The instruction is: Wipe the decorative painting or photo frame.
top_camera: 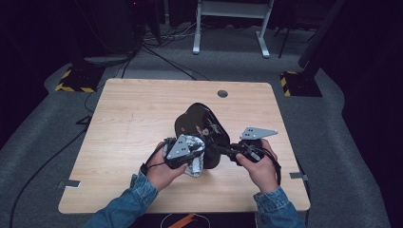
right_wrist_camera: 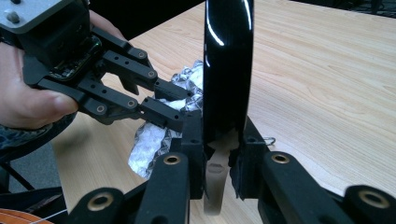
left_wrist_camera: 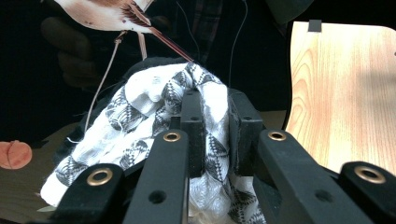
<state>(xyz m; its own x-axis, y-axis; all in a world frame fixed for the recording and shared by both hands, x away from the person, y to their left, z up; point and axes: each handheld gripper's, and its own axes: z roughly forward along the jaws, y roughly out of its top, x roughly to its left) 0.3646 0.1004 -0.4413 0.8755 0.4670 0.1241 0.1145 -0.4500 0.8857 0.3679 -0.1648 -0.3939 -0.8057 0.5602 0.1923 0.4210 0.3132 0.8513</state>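
Left gripper (left_wrist_camera: 212, 121) is clenched on the patterned cloth (left_wrist_camera: 140, 121), pressed at seven o'clock of the glossy black plate (top_camera: 202, 126), itself pinched edge-on by the right gripper (right_wrist_camera: 223, 154).

No readable text, brand or number can be made out anywhere, tbh. A bird picture is printed on the glossy black plate (top_camera: 202, 126) clamped in the right gripper (top_camera: 228, 153), no lettering.

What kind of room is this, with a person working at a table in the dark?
Probably a lab or recording studio rather than a home. A lone wooden table stands on grey carpet, cables run across the floor, and hazard-striped stand bases sit at the table's far corners.
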